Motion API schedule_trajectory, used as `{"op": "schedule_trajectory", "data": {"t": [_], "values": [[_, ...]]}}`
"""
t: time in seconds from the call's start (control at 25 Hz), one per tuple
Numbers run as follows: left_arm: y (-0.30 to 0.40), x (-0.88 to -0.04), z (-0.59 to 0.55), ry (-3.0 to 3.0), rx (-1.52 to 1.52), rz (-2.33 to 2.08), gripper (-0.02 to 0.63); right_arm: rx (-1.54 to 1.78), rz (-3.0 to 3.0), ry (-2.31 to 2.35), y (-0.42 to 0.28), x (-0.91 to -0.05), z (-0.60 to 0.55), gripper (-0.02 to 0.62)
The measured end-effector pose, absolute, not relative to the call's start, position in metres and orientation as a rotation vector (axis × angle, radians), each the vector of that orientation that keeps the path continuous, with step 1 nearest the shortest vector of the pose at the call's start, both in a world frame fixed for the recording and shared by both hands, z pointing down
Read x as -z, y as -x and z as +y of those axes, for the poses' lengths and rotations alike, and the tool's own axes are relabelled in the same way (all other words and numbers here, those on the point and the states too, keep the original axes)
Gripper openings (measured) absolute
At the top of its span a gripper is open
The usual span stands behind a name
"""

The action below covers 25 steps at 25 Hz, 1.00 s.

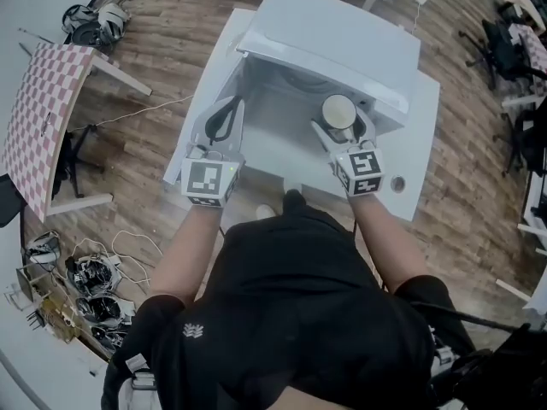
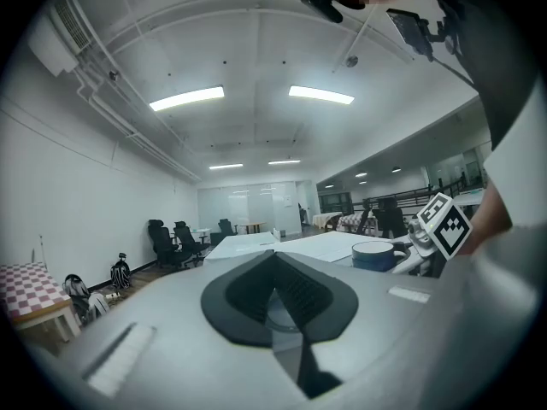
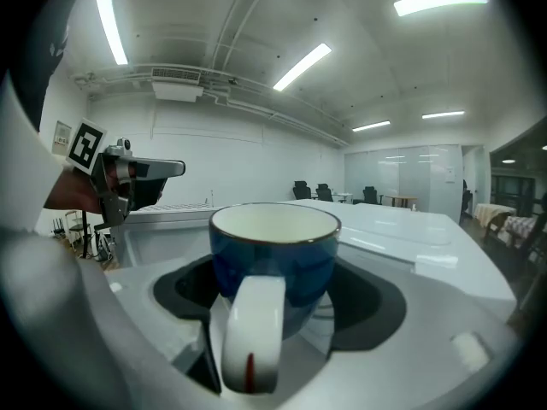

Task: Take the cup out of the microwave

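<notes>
The white microwave (image 1: 333, 41) stands on a white table (image 1: 419, 173) with its front open toward me. The blue cup (image 1: 338, 111), white inside with a white handle, is held at the opening by my right gripper (image 1: 342, 125), whose jaws are closed on both its sides. The right gripper view shows the cup (image 3: 275, 250) upright between the dark pads (image 3: 376, 310), handle toward the camera. My left gripper (image 1: 229, 105) hovers at the left of the opening, shut and holding nothing. From the left gripper view (image 2: 275, 259), the cup (image 2: 373, 254) appears off to the right.
A checkered board (image 1: 43, 109) leans at the left. Cables and gear (image 1: 85, 276) lie on the wooden floor below it. Office chairs (image 1: 504, 41) stand at the far right. A small round fitting (image 1: 397, 183) sits in the table near my right hand.
</notes>
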State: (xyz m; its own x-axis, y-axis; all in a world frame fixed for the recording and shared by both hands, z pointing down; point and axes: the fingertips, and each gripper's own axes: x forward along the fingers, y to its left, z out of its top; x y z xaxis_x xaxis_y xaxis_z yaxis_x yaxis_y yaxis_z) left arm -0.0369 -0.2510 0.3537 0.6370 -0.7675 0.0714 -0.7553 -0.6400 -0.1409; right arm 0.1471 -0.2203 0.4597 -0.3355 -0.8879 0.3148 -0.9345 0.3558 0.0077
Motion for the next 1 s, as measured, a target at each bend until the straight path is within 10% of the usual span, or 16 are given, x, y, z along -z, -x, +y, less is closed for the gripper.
{"op": "schedule_trajectory", "data": {"t": [1.0], "values": [[0.060, -0.283, -0.272, 2.742, 0.098, 1.300, 0.006, -0.285, -2.431, -1.613, -0.164, -0.356, -0.250, 0.387]]}}
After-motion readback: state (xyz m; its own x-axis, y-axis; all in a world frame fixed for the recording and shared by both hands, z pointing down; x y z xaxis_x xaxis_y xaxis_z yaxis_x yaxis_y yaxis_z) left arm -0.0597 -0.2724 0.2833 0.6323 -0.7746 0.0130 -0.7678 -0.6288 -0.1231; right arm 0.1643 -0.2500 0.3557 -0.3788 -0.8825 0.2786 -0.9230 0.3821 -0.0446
